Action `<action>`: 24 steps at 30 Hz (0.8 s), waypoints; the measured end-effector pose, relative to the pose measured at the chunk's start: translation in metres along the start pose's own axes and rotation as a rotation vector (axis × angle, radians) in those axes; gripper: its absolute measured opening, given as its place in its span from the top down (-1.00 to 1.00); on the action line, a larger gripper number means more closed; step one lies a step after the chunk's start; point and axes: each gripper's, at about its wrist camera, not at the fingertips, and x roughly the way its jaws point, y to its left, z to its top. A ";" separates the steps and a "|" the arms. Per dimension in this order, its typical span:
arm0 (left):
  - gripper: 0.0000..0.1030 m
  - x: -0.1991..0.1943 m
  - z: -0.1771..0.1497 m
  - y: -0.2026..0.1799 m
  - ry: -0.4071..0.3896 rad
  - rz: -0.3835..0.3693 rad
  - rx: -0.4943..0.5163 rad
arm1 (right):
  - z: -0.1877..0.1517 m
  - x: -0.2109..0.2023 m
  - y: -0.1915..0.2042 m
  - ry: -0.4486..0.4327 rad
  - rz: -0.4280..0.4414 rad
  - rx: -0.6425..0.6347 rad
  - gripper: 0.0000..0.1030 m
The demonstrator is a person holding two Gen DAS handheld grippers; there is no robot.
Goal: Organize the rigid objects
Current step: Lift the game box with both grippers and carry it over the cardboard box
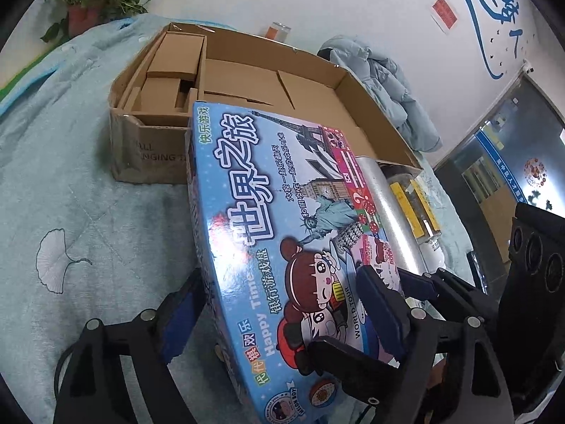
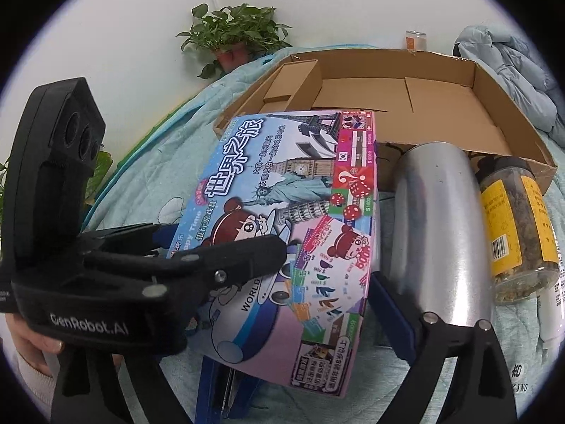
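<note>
**Board game box straddled by both grippers, neither clamped**

Left gripper [image 1: 275, 304] spans box near end, jaws apart, not visibly pressing. Right gripper [image 2: 303, 318] open at box's right edge. Risk: board game box [image 1: 282, 219], tilted against cardboard tray [image 1: 148, 155], slips or pivots; right finger knocks silver cylinder [image 2: 438, 233] into jar [image 2: 519, 233].

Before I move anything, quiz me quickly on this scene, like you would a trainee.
1. True or false: the silver cylinder sits inside the cardboard tray.
2. What lies beside the silver cylinder, on the side away from the game box? A) a jar with a yellow label B) a potted plant C) a jacket
3. What already fills the tray's left end?

Key: 1 false, it lies on the blanket in front of the tray. 2 A. 3 smaller cardboard boxes.
</note>
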 end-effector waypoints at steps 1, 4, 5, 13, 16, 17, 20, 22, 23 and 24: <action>-0.56 -0.004 0.000 -0.001 -0.017 0.013 -0.004 | 0.000 0.000 0.000 -0.003 -0.004 0.009 -0.81; -0.47 -0.008 -0.002 -0.008 -0.050 0.034 0.007 | 0.003 0.005 0.000 -0.009 0.007 0.028 -0.81; -0.46 -0.013 -0.002 -0.012 -0.067 0.042 0.021 | 0.003 0.004 0.000 -0.015 0.012 0.032 -0.81; -0.46 -0.056 0.001 -0.050 -0.208 0.079 0.123 | 0.001 -0.024 0.011 -0.129 -0.037 -0.016 -0.78; -0.45 -0.068 0.007 -0.060 -0.242 0.064 0.131 | 0.010 -0.038 0.010 -0.174 -0.042 -0.008 -0.76; -0.45 -0.072 0.010 -0.063 -0.252 0.062 0.137 | 0.013 -0.042 0.010 -0.187 -0.051 -0.016 -0.75; -0.45 -0.078 0.024 -0.075 -0.272 0.063 0.155 | 0.022 -0.050 0.013 -0.216 -0.074 -0.032 -0.75; -0.45 -0.082 0.031 -0.083 -0.285 0.064 0.166 | 0.028 -0.055 0.014 -0.237 -0.090 -0.035 -0.74; -0.45 -0.086 0.036 -0.086 -0.297 0.064 0.171 | 0.032 -0.056 0.015 -0.247 -0.098 -0.039 -0.74; -0.45 -0.089 0.039 -0.089 -0.308 0.063 0.175 | 0.036 -0.059 0.016 -0.261 -0.107 -0.045 -0.73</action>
